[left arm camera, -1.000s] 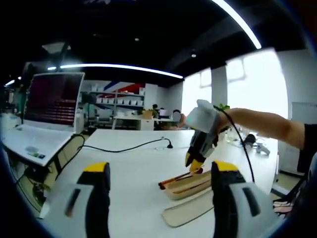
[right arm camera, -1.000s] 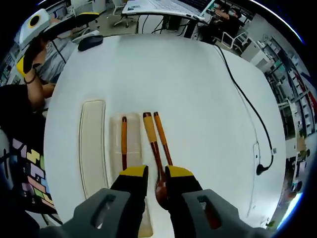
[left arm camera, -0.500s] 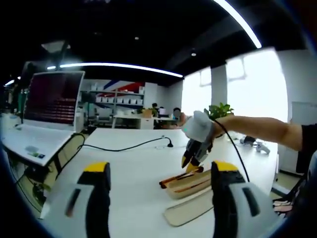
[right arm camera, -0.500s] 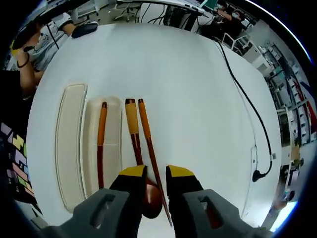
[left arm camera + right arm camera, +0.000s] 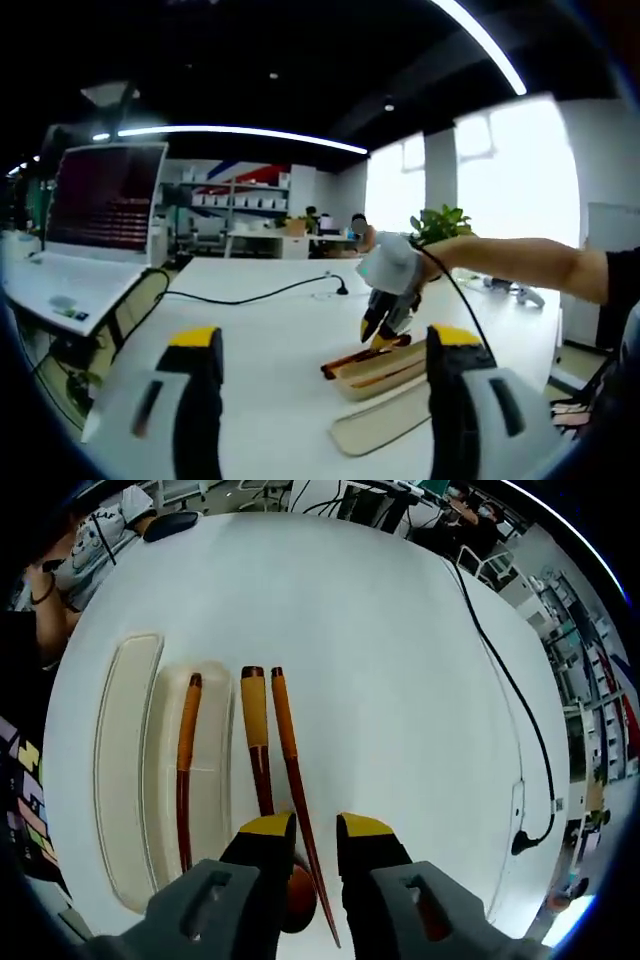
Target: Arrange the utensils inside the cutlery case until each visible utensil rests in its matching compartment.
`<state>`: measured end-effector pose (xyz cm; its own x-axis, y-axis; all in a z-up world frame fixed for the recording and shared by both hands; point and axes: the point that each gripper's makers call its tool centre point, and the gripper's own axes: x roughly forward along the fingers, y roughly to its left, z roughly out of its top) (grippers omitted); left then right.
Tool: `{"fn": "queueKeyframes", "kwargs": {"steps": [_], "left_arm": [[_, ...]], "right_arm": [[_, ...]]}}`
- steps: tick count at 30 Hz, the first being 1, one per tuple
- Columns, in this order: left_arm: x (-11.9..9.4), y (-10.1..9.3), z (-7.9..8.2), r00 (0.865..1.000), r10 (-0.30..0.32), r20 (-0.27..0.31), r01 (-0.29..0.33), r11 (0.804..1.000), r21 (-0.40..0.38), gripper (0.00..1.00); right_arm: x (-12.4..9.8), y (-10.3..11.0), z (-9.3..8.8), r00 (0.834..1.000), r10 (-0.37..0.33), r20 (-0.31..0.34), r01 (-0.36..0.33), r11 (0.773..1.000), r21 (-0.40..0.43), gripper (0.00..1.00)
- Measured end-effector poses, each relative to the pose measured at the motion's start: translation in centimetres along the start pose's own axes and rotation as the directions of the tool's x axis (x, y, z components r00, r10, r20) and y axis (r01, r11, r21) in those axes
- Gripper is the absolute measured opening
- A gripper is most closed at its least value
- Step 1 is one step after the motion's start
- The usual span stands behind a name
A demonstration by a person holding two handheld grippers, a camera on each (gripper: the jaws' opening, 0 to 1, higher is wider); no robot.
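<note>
Wooden utensils, right gripper view: one chopstick [image 5: 184, 770] lies inside the cream cutlery case [image 5: 205, 798], while a spoon [image 5: 262, 770] and a second chopstick [image 5: 294, 780] lie side by side on the white table [image 5: 400, 660] just beside the case, with the case lid [image 5: 118, 770] flat on the case's far side. Right gripper [image 5: 314, 832] hangs above the spoon bowl, jaws a narrow gap apart and gripping nothing. Left gripper [image 5: 315, 345], in its own view, is parted wide and empty, well back from the case.
</note>
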<state>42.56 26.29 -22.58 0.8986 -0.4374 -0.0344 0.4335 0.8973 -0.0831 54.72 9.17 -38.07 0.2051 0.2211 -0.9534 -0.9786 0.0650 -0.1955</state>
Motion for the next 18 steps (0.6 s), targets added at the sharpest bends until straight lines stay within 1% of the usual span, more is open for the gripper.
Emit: {"fn": "queueKeyframes", "kwargs": {"steps": [2,4,6,7,9,10,11,12,14,15,16,18], "left_arm": [[-0.1,0.2,0.1,1.000,0.006,0.006,-0.006,1.000,-0.008,0.88],[0.0,0.3,0.0,1.000,0.010,0.002,-0.010,1.000,-0.008,0.88],[0.0,0.3,-0.1,1.000,0.010,-0.001,-0.010,1.000,-0.007,0.88],[0.1,0.2,-0.1,1.000,0.009,-0.002,-0.009,1.000,-0.008,0.88],[0.2,0.2,-0.2,1.000,0.004,-0.006,-0.005,1.000,-0.007,0.88],[0.3,0.1,-0.3,1.000,0.002,-0.010,-0.002,1.000,-0.005,0.88],[0.4,0.0,-0.4,1.000,0.000,-0.012,0.000,1.000,-0.004,0.88],[0.5,-0.1,-0.4,1.000,-0.002,-0.014,0.002,1.000,-0.003,0.88],[0.7,-0.2,-0.5,1.000,-0.003,-0.017,0.003,1.000,-0.001,0.88],[0.8,-0.3,-0.6,1.000,-0.003,-0.019,0.003,1.000,0.000,0.88],[0.9,-0.3,-0.7,1.000,-0.003,-0.021,0.003,1.000,0.000,0.88],[1.0,-0.6,-0.9,0.999,-0.011,-0.030,0.011,1.000,0.003,0.88]], "right_arm": [[0.0,-0.2,0.0,1.000,0.007,-0.003,-0.007,1.000,0.001,0.14],[0.1,0.1,-0.1,1.000,0.028,-0.007,-0.028,1.000,-0.006,0.11],[0.2,0.5,0.0,0.998,0.063,-0.016,-0.064,0.997,-0.043,0.06],[0.2,0.6,0.0,0.997,0.075,-0.028,-0.077,0.994,-0.084,0.05],[0.3,0.7,0.1,0.996,0.084,-0.043,-0.088,0.990,-0.114,0.05],[0.4,0.6,0.1,0.995,0.087,-0.046,-0.092,0.990,-0.105,0.05],[0.3,0.7,0.1,0.992,0.113,-0.056,-0.118,0.989,-0.094,0.04],[0.3,0.6,0.1,0.992,0.112,-0.056,-0.117,0.989,-0.096,0.04],[0.3,0.6,0.0,0.992,0.119,-0.032,-0.121,0.989,-0.082,0.04],[0.4,0.5,0.1,0.994,0.106,-0.016,-0.107,0.994,-0.026,0.04],[0.3,0.5,0.0,0.994,0.105,-0.016,-0.105,0.994,-0.021,0.04],[0.4,0.6,0.1,0.994,0.107,-0.011,-0.107,0.992,-0.070,0.03]]}}
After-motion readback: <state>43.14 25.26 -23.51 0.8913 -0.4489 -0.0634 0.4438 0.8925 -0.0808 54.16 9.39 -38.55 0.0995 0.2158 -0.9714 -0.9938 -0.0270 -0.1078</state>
